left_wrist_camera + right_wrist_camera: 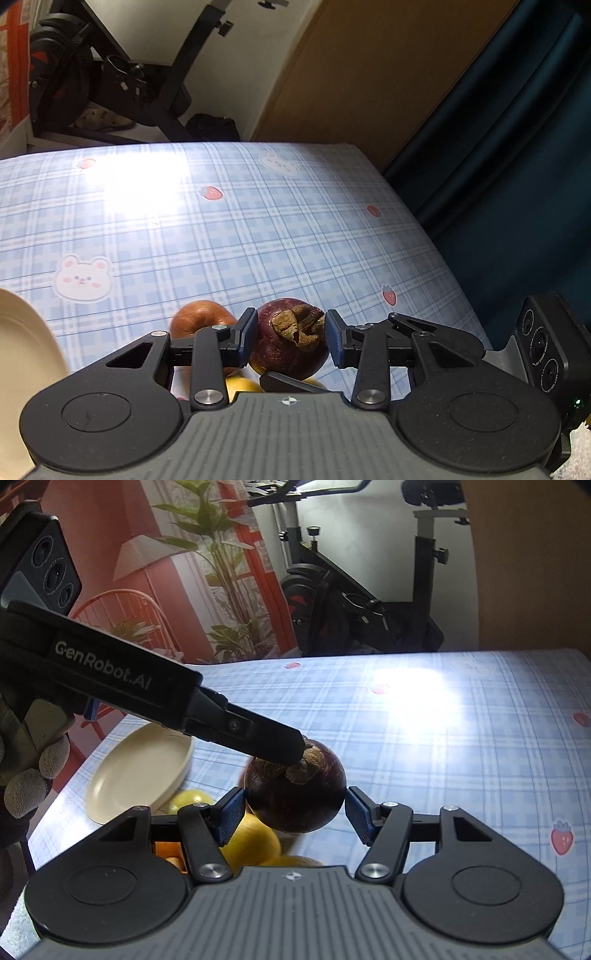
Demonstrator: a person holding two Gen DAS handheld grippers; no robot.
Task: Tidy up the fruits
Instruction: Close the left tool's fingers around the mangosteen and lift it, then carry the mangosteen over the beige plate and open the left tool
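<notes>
Your left gripper (291, 330) has its two blue pads pressed on the sides of a dark purple mangosteen (284, 354), so it is closed part way and holding that fruit. The brown dry cap of the mangosteen faces the left camera. Your right gripper (295, 803) is on the same fruit. Its pads touch the mangosteen on both sides, and they stand a bit wider apart. From the right camera you can see the left gripper come in from the left, with one finger lying on top of the fruit by the cap. Your gloved hand (33, 771) holds it. The mangosteen is near the front of the table, over the blue checked cloth (258, 229). A red apple (199, 317) sits just behind the left pad. Yellow fruits (255, 842) lie low, just under the mangosteen. A cream plate (140, 771) rests on the cloth to the left, and it looks bare.
</notes>
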